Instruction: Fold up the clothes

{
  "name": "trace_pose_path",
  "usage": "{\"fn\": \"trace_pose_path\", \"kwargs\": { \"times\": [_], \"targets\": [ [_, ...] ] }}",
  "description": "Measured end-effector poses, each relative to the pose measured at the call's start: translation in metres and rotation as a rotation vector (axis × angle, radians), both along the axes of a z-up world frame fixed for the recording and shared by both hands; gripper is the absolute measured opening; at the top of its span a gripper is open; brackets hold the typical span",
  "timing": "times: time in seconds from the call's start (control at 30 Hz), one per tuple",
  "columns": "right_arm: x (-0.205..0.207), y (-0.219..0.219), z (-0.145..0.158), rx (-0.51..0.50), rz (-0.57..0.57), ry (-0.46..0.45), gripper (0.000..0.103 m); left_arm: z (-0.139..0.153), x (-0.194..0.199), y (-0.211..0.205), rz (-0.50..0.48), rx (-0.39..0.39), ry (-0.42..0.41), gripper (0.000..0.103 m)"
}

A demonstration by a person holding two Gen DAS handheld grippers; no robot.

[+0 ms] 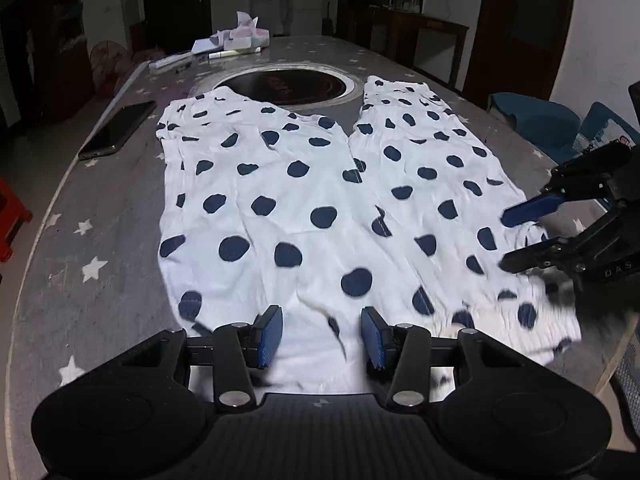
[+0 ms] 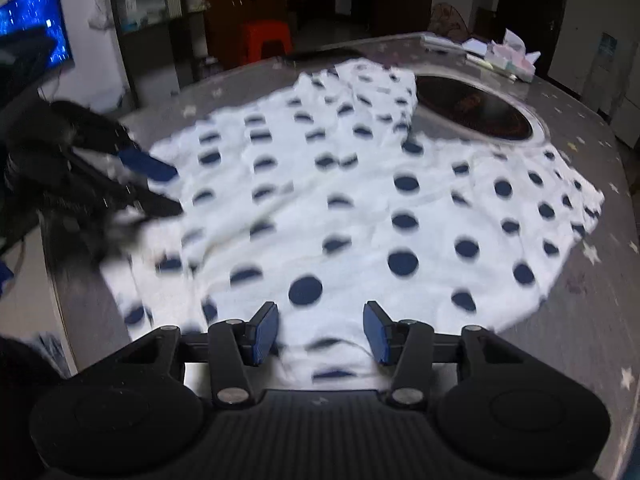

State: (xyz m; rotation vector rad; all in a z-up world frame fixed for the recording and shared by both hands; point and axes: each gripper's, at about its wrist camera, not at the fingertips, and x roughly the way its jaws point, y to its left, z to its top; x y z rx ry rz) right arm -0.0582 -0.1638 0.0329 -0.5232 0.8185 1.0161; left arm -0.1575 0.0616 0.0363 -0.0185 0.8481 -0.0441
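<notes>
1. A white fabric garment with dark blue polka dots (image 1: 320,208) lies spread flat on the grey oval table printed with white stars (image 1: 92,208). Seen from your left wrist, its two legs run toward the far end and its waist end lies at the near edge.
2. Your left gripper (image 1: 321,336) hangs over the near edge of the garment. Its blue-padded jaws stand partly apart, with cloth under the gap; the pads pinch nothing.
3. Your right gripper (image 2: 321,330) sits over the garment's near right corner. Its jaws also stand partly apart, with only flat cloth below them and nothing gripped. The right wrist view is smeared with motion blur.
4. From the left wrist view, the right gripper reaches in from the right over the garment's edge, one blue pad above a black finger.
5. The round black cooktop set in a steel ring (image 1: 286,86) lies in the table just beyond the legs; the left leg's far edge overlaps its rim. You cannot tell whether anything is in it.
6. A dark smartphone (image 1: 118,128) lies at the far left, apart from the cloth.
7. A pastel tissue box with tissue sticking out (image 1: 246,36) stands at the far end, with loose papers and a pen (image 1: 234,53) beside it.
</notes>
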Motion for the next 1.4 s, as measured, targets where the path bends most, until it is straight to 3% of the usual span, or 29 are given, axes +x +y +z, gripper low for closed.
{"fn": "trace_pose_path", "kwargs": {
  "times": [0.23,0.4,0.6,0.73,0.83,0.97,1.1,1.4],
  "targets": [
    [-0.008,-0.023,0.007,0.011,-0.021,0.045,0.05,0.014,-0.011,-0.004,-0.045,-0.001,-0.004,0.048],
    [0.0,-0.019,0.022,0.066,-0.02,0.04,0.051,0.035,0.005,0.008,-0.002,0.017,-0.096,0.056],
    [0.019,-0.013,0.011,0.095,-0.079,0.042,0.052,0.017,0.03,0.025,0.093,0.017,-0.07,0.056],
    [0.025,-0.019,0.0,0.091,-0.106,0.049,0.052,-0.004,0.024,0.035,0.113,0.039,-0.019,0.056],
    [0.024,-0.025,0.001,0.084,-0.121,0.052,0.052,-0.002,0.015,0.035,0.115,0.055,-0.026,0.059],
    [0.013,-0.019,0.011,0.104,-0.082,0.045,0.052,0.009,0.008,0.021,0.083,0.086,-0.056,0.078],
    [-0.005,-0.009,0.012,0.12,-0.015,0.052,0.052,0.015,0.0,0.003,0.019,0.109,-0.087,0.088],
    [-0.03,-0.006,0.005,0.097,0.04,0.018,0.052,0.0,-0.021,-0.031,-0.1,0.239,-0.089,0.09]
  ]
}}
